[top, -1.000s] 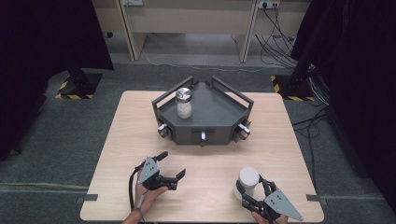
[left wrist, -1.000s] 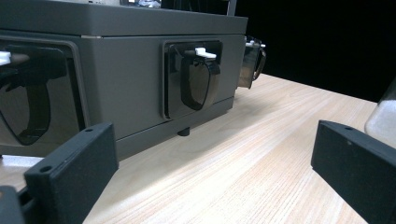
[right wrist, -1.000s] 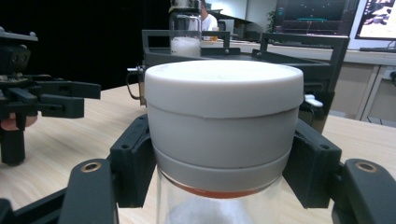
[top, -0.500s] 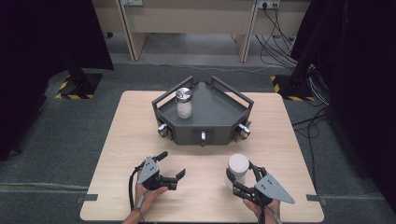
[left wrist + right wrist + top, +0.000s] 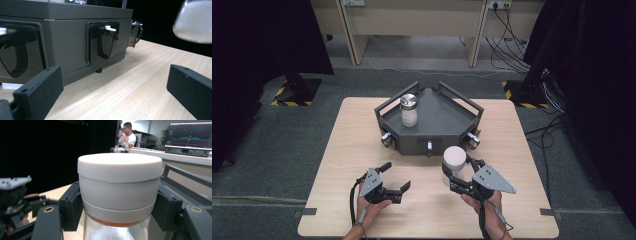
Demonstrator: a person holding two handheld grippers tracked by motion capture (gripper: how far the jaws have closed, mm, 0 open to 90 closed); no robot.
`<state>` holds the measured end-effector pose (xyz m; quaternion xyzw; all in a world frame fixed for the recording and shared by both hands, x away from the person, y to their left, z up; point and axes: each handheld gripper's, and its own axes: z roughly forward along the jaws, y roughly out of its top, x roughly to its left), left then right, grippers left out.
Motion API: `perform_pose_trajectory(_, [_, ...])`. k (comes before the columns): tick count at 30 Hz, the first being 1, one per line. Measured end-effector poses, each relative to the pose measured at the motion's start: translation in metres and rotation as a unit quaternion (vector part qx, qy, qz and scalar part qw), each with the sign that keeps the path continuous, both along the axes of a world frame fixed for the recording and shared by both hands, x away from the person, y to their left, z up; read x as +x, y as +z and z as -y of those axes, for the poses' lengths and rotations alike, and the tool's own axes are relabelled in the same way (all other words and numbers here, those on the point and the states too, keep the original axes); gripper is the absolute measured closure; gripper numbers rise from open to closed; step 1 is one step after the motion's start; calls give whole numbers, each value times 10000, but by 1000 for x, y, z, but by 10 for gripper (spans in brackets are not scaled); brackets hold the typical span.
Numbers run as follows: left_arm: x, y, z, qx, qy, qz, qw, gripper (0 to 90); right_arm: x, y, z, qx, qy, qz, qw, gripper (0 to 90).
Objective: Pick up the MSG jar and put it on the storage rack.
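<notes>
A glass jar with a wide white lid (image 5: 454,159) hangs above the table just in front of the grey tray, and my right gripper (image 5: 458,171) is shut on it below the lid. In the right gripper view the jar (image 5: 120,182) stands upright between both pads (image 5: 71,207). The grey handled tray (image 5: 442,117) sits at the table's middle and holds a second jar with a metal lid (image 5: 408,111) at its left. My left gripper (image 5: 396,175) rests low at the front left, open with nothing in it. Its view faces the tray's front wall (image 5: 65,47), with the white-lidded jar (image 5: 195,22) blurred at top right.
The tray's front wall carries latches with white tabs (image 5: 108,28) and metal clips at its corners (image 5: 386,139). Bare wooden tabletop (image 5: 427,210) lies between and in front of the hands. Dark curtains flank the table; cables (image 5: 512,45) lie on the floor behind.
My right gripper has risen with the white-lidded jar and carried it left and forward, toward the tray's front. The left gripper has stayed still and open.
</notes>
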<state>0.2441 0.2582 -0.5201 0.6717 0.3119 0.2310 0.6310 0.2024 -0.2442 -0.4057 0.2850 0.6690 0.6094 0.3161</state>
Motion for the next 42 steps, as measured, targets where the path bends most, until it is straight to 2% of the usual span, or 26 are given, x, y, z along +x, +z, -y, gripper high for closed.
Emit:
perform_pose_trajectory(5, [0, 0, 0, 11, -18, -5, 10000, 1, 19, 19, -7, 9, 29, -39, 10000, 343])
perform_pose_trajectory(10, [1, 0, 0, 24, -30, 3, 10000, 1, 42, 35, -19, -52, -72, -52, 9999, 343])
perform_pose_trajectory(21, [1, 0, -1, -3, -30, -1, 10000, 1, 78, 53, -37, -143, -268, -77, 9995, 343])
perform_pose_trajectory(23, [1, 0, -1, -6, -35, 6, 10000, 1, 81, 55, -39, -151, -281, -92, 9994, 343])
perform_pose_trajectory(25, [1, 0, -1, -7, -41, 9, 10000, 1, 91, 57, -43, -71, -313, -203, 9993, 343])
perform_pose_trajectory(32, [2, 0, -1, -2, -45, -6, 10000, 1, 112, 63, -56, -100, -431, -278, 9986, 343])
perform_pose_trajectory(42, [2, 0, -1, -4, -73, -4, 10000, 1, 138, 60, -75, -138, -680, -323, 9971, 343])
